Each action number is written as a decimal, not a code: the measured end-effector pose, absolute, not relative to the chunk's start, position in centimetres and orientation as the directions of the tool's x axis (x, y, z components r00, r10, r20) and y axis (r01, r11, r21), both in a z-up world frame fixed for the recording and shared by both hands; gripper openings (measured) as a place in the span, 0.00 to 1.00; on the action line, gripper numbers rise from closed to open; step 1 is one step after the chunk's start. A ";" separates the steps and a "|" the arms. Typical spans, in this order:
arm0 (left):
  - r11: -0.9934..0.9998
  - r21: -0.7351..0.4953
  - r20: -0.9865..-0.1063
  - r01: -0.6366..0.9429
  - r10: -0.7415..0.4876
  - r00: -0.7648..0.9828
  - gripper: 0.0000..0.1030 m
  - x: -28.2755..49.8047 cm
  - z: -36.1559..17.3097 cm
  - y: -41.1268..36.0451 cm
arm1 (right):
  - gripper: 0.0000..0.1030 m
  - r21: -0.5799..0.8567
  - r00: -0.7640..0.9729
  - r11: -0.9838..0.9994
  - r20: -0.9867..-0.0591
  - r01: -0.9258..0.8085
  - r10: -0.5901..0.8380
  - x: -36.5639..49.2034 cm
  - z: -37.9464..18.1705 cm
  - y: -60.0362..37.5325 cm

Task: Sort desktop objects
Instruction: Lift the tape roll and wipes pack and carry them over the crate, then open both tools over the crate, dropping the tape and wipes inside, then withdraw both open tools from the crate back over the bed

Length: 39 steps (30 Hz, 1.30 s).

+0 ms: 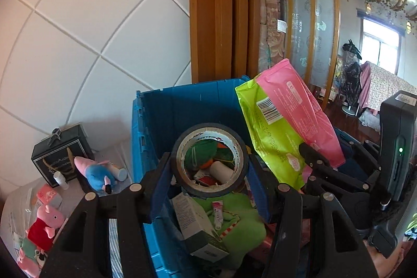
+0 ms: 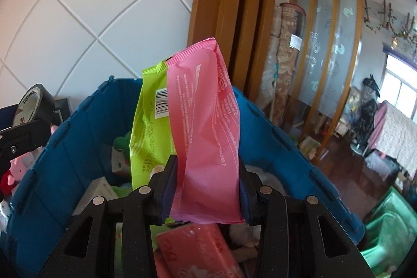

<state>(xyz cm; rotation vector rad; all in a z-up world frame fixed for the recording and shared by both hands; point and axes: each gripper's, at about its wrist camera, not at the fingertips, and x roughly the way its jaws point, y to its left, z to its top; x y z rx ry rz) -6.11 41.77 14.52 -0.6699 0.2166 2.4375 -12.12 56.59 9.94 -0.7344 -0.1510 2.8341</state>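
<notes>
Blue storage crate: open-topped, directly below and ahead of both grippers, already holding a green plush item, a white carton and a pink tissue pack.

Wet-wipes pack, pink and lime green: pinched near its lower end between the pads of the right gripper. Its long axis stands roughly upright, the free end rising above the crate's far rim. It hangs over the crate interior, toward the right wall.

Roll of tape, dark-rimmed: clamped across its outer diameter by the left gripper, the core hole facing the camera. It hangs over the crate's middle, closer to the left wall.

Judgement: both items sit above the opening, so release needs only a short descent. Neither hand is clearly nearer.
</notes>
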 end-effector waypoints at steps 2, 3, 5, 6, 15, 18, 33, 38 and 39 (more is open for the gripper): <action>-0.804 -0.004 -0.534 -0.595 0.505 -0.679 0.54 -6.5 14.1 42.7 | 0.39 -0.155 -0.850 -0.972 -0.473 -0.178 0.231 -12.9 9.6 57.8; -0.801 -0.005 -0.547 -0.598 0.503 -0.669 0.54 -6.6 13.8 43.1 | 0.39 -0.149 -0.848 -0.973 -0.479 -0.174 0.225 -13.0 9.4 58.1; -0.804 -0.009 -0.567 -0.594 0.494 -0.659 0.54 -7.0 13.3 43.5 | 0.39 -0.132 -0.854 -0.979 -0.480 -0.156 0.201 -13.0 9.5 58.4; -0.807 -0.007 -0.573 -0.590 0.487 -0.659 0.54 -7.1 13.1 43.7 | 0.40 -0.149 -0.851 -0.976 -0.481 -0.160 0.213 -13.2 9.5 58.3; -0.831 0.020 -0.574 -0.556 0.446 -0.687 0.74 -7.4 12.7 43.6 | 0.42 -0.171 -0.834 -0.972 -0.503 -0.161 0.226 -13.9 9.2 58.3; -0.833 0.017 -0.570 -0.553 0.447 -0.690 0.75 -7.3 12.8 43.5 | 0.44 -0.181 -0.831 -0.970 -0.503 -0.165 0.236 -14.1 9.1 58.3; -0.877 -0.007 -0.433 -0.481 0.436 -0.789 0.80 -4.4 14.6 38.0 | 1.00 -0.229 -0.856 -0.943 -0.408 -0.242 0.318 -13.0 9.3 57.5; -0.917 0.009 -0.341 -0.399 0.372 -0.863 0.86 -3.0 14.7 33.9 | 1.00 -0.139 -0.877 -0.970 -0.416 -0.200 0.241 -12.2 9.3 58.5; -0.923 0.005 -0.323 -0.384 0.362 -0.874 0.86 -2.8 14.5 33.0 | 1.00 -0.122 -0.877 -0.974 -0.425 -0.189 0.223 -12.1 9.3 58.4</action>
